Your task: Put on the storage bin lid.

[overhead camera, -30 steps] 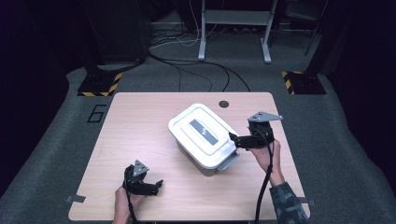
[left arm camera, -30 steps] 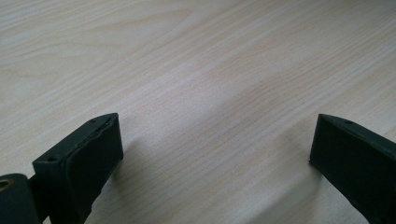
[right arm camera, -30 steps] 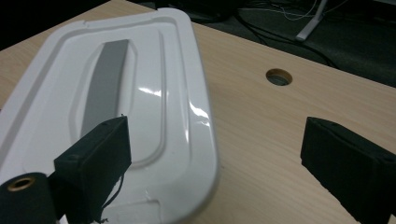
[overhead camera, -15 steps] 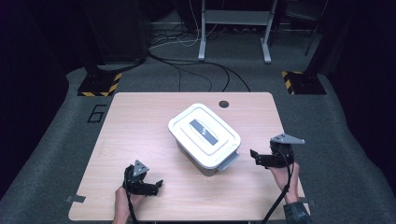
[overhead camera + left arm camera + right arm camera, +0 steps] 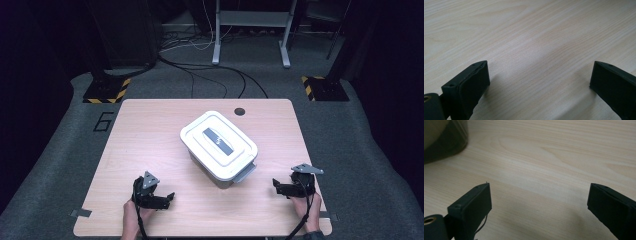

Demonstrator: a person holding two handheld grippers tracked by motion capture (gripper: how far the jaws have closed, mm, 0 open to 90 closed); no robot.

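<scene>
Rested low on the wooden table (image 5: 150,130), left gripper (image 5: 167,198) and right gripper (image 5: 278,187) both wide open and empty, probably waiting, with the lidded white box (image 5: 218,145) shut in the middle between them.

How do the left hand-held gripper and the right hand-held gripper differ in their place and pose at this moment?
The left hand-held gripper lies near the table's front left and points right; the right hand-held gripper lies near the front right and points left. The right one is nearer to the box than the left one. Both are open, empty and low over the wood.
</scene>
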